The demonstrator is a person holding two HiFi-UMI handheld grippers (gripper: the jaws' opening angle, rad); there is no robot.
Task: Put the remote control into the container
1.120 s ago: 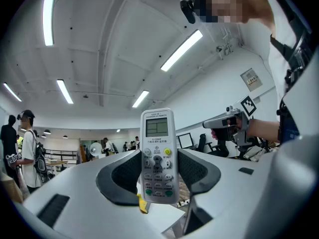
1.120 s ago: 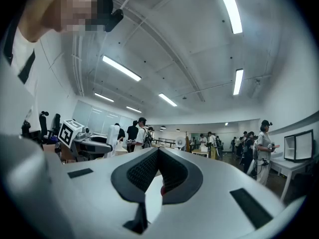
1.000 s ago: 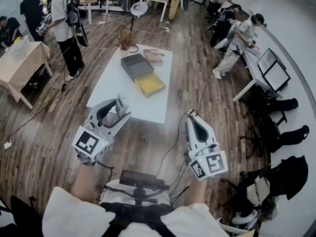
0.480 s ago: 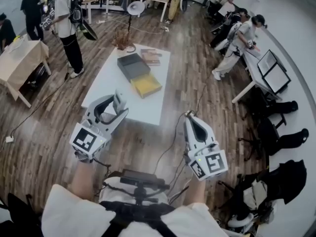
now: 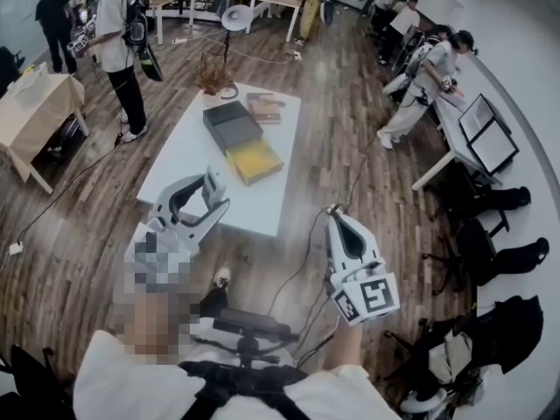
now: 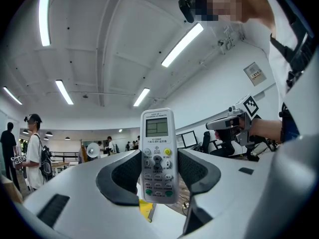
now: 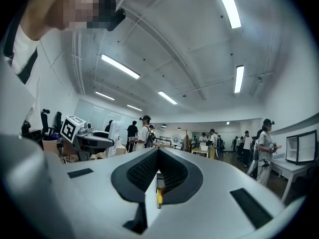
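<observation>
My left gripper (image 5: 210,196) clamps white rectangular remote control (image 6: 157,156) with small screen, upright between pads, buttons facing gripper camera. My right gripper (image 5: 338,215) pinched closed, nothing in it. Both held level, side by side, near front edge of long white table (image 5: 179,160). On table: open yellow box-shaped container (image 5: 255,161), dark grey flat box (image 5: 231,122) just behind it. Remote well apart from container.

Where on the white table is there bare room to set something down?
The near end of the table, between the yellow box and the near edge, is bare. So is the left strip beside the gray box. The far end is crowded: gray box, books, plant.
</observation>
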